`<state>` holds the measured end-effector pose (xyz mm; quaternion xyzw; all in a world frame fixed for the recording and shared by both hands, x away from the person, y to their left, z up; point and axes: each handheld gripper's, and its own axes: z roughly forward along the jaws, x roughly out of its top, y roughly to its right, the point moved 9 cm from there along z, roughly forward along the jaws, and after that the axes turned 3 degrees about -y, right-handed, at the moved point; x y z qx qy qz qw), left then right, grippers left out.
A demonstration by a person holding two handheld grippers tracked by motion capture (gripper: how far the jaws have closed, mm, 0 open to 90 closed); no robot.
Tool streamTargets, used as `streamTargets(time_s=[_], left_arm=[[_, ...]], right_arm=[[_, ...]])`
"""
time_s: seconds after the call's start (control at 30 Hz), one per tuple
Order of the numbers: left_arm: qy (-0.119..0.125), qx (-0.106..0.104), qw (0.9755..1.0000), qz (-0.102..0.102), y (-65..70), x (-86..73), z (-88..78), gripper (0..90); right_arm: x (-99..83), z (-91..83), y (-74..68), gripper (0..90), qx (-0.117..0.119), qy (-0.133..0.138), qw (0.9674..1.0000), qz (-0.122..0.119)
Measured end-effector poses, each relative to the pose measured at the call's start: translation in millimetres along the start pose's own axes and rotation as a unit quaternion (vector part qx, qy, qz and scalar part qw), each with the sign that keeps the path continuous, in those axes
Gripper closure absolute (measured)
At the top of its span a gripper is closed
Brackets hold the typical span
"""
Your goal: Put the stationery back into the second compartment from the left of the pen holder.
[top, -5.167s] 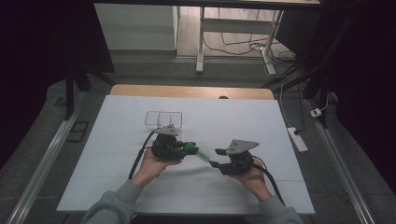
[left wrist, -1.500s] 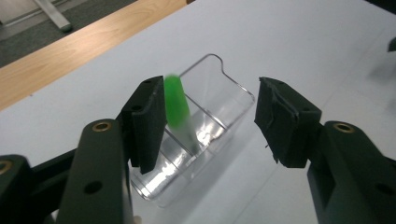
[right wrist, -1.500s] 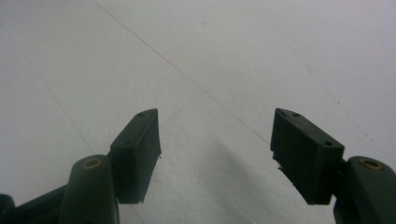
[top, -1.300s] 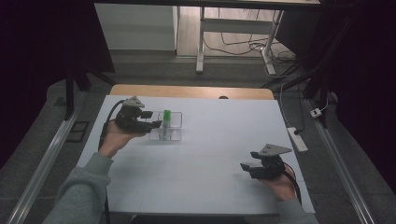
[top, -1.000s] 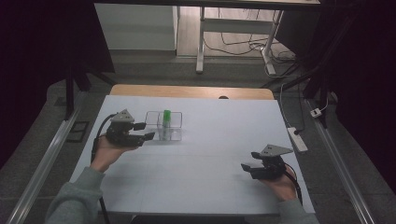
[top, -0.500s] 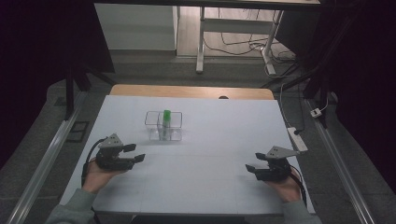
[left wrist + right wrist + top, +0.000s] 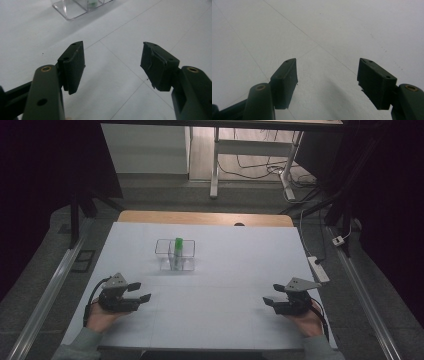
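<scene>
Covering the wooden table [image 7: 150, 216], a white sheet [image 7: 240, 270] (dim room).

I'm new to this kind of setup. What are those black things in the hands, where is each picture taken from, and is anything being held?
A person sits at a white table holding a hand-held grasping tool in each hand: the left tool and the right tool. The high view looks down from above. The two close-ups come from small cameras riding on each tool, looking along its black jaws. On the table stands a clear box with a green tube upright inside. Both tools are open and hold nothing; the left tool has just been opening its jaws, with only bare table between them.
</scene>
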<state>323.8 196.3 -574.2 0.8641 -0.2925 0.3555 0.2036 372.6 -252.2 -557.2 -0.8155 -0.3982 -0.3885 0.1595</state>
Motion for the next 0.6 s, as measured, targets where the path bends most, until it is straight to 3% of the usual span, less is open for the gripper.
streamTargets(time_s=[0.6], left_arm=[[0.007,0.004,1.0,-0.001,-1.8,1.6,-1.2,34.8]], right_arm=[[-0.7,0.4,-2.1,31.3,0.005,-0.003,1.0,-0.004]])
